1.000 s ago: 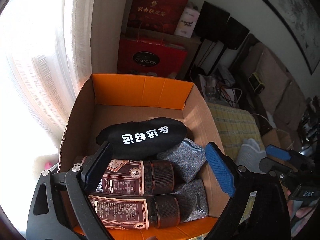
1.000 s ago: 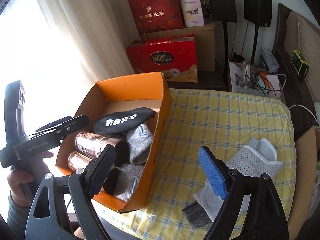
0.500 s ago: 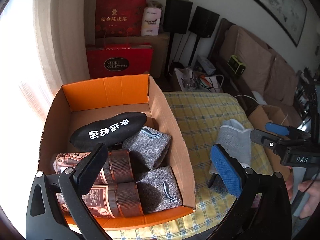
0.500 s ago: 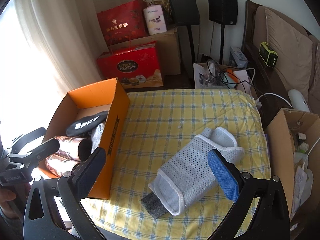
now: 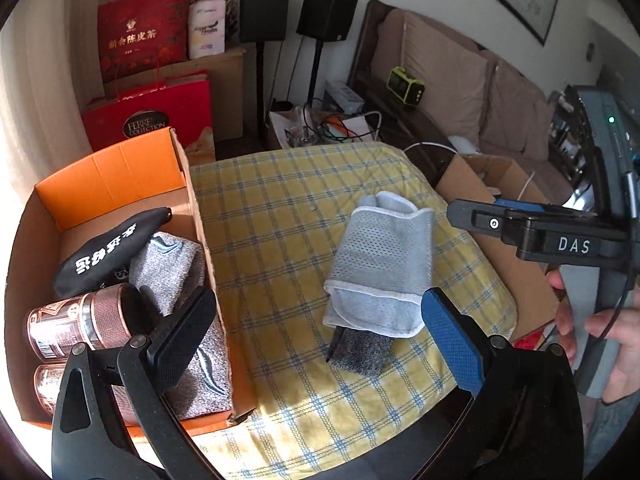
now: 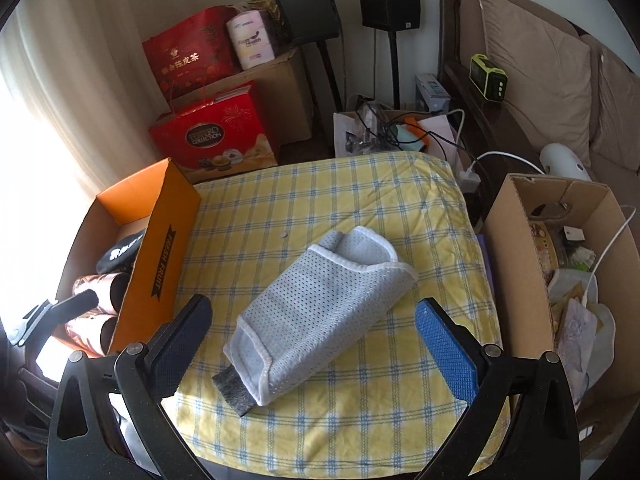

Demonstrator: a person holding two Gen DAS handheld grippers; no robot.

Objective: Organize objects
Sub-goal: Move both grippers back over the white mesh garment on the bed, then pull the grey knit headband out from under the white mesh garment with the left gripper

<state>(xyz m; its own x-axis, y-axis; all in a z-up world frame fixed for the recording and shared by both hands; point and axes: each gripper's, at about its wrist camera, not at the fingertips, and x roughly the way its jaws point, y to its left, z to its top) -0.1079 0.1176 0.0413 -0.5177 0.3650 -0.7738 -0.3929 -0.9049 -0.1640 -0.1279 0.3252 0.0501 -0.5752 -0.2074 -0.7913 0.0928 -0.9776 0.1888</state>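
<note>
- The pale mesh sleeve (image 6: 320, 312) lay alone on the checked yellow cloth (image 6: 360, 208), a dark grey strip (image 6: 232, 390) poking from its near end, apparently the last loose item to sort.
- The right gripper (image 6: 312, 344) hung above it, jaws spread wide with nothing between them, ready to straddle it.
- The left gripper (image 5: 316, 336) was equally spread and empty.
- The orange box (image 5: 108, 176) beside the cloth already held 2 copper cans (image 5: 80, 324), grey socks (image 5: 168, 264) and a black pouch (image 5: 108, 252).
</note>
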